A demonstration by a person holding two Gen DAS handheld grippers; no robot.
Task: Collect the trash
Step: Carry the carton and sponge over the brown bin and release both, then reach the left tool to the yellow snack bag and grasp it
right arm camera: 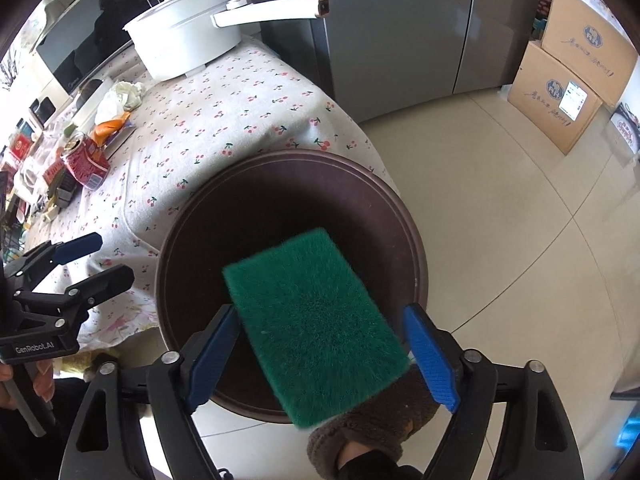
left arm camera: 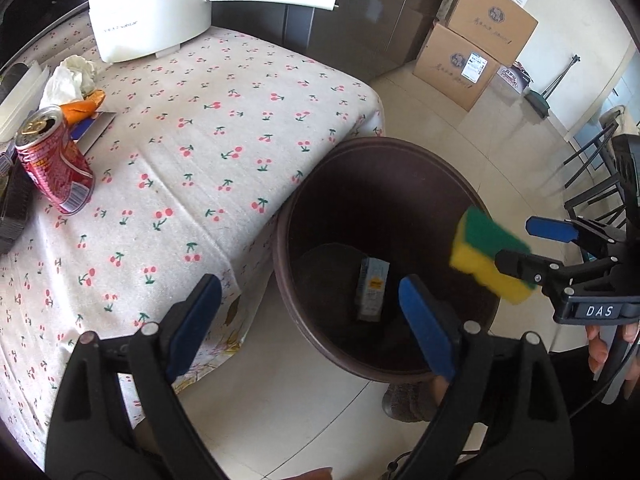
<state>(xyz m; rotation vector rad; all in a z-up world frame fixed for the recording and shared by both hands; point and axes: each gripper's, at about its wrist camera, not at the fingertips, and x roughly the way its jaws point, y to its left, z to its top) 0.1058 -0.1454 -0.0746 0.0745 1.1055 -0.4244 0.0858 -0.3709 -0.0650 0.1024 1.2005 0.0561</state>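
Note:
A dark brown bin [left arm camera: 380, 143] [right arm camera: 280, 159] stands on the floor against the table's corner, and a small carton [left arm camera: 372, 292] lies at its bottom. Over the bin's mouth, a green and yellow sponge [left arm camera: 490, 254] [right arm camera: 316, 320] hangs askew between the blue pads of my right gripper [right arm camera: 320, 312] [left arm camera: 516, 242]. The jaws stand wide and the pads do not press it. My left gripper [left arm camera: 310, 282] [right arm camera: 114, 256] is open and empty above the bin's left rim. On the table lie a tipped red can [left arm camera: 56, 168] [right arm camera: 86, 164], crumpled tissue [left arm camera: 72, 76] and an orange wrapper [left arm camera: 86, 106].
The table wears a cherry-print cloth [left arm camera: 200, 140], with a white pot [left arm camera: 152, 12] at its far end and clutter along the left edge. Cardboard boxes [left arm camera: 472, 60] and a grey fridge [right arm camera: 400, 40] stand behind. A black chair [left arm camera: 596, 176] is at right. A slippered foot [right arm camera: 372, 428] is beside the bin.

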